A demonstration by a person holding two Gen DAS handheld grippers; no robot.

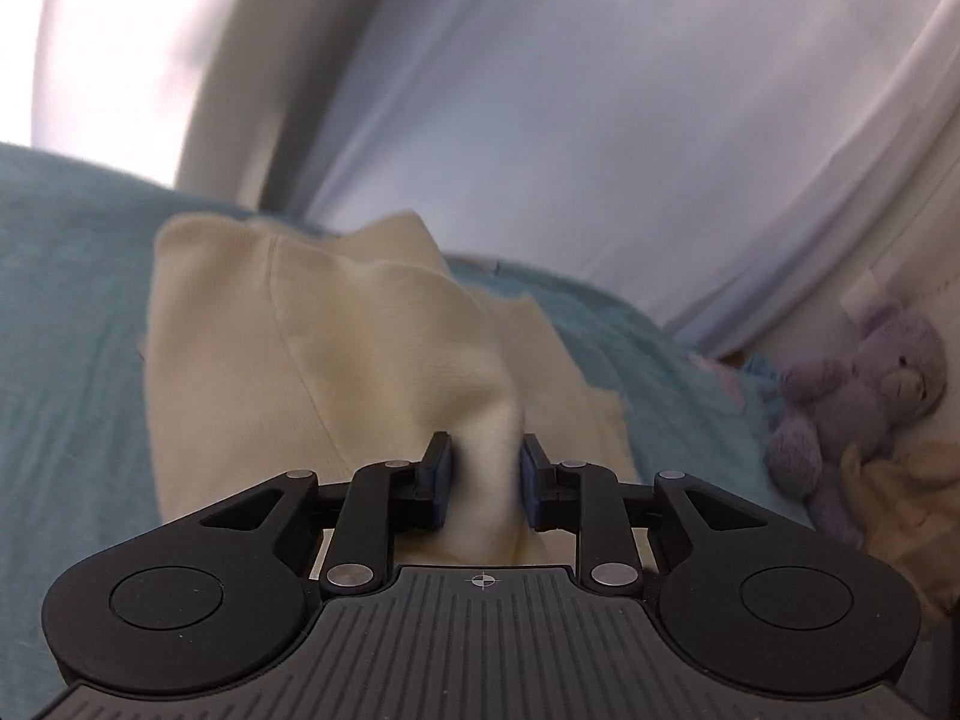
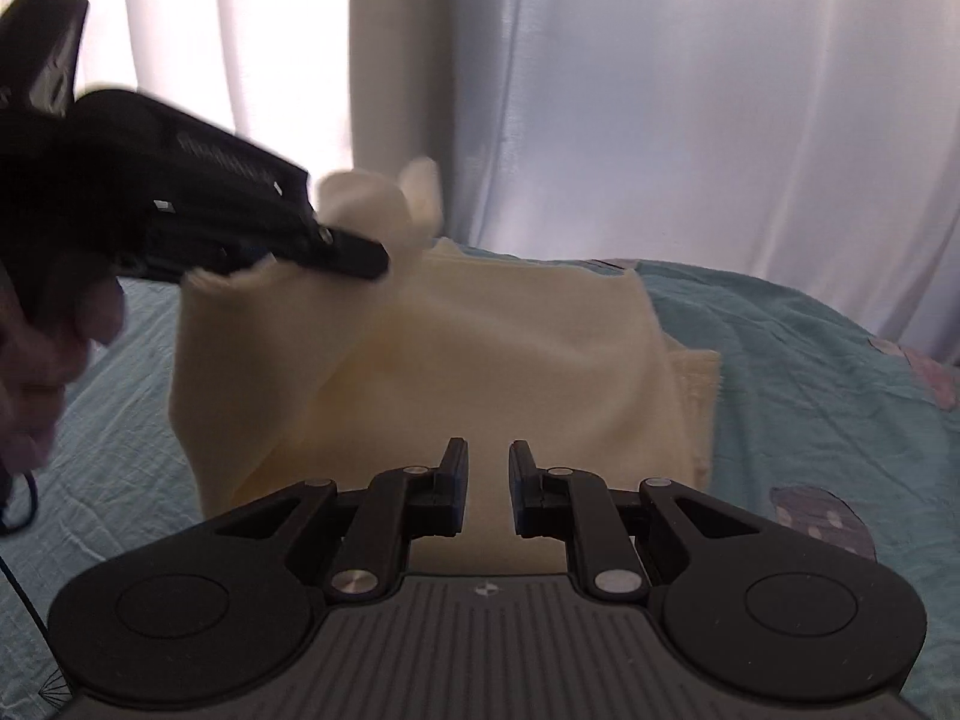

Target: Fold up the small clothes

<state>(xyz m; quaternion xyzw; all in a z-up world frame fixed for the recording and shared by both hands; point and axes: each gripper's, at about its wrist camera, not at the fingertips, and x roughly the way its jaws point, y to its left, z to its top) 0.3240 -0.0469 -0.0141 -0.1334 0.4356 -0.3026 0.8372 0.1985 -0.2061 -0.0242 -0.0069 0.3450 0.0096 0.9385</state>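
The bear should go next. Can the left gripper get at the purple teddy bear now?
Probably not yet: the left gripper is shut on the cream garment, though the purple teddy bear lies unblocked.

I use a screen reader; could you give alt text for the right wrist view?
The left claw lifts a pinched corner of a cream garment off a teal bedspread. The right claw holds its near edge; white curtains hang behind.

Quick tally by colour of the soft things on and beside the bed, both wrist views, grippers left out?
Cream: 1, the cream garment, held by the left gripper.
Teal: 1, the bedspread.
Purple: 1, the teddy bear.
Beige: 1, a plush item beside the bear, kind unclear.
Total: 4
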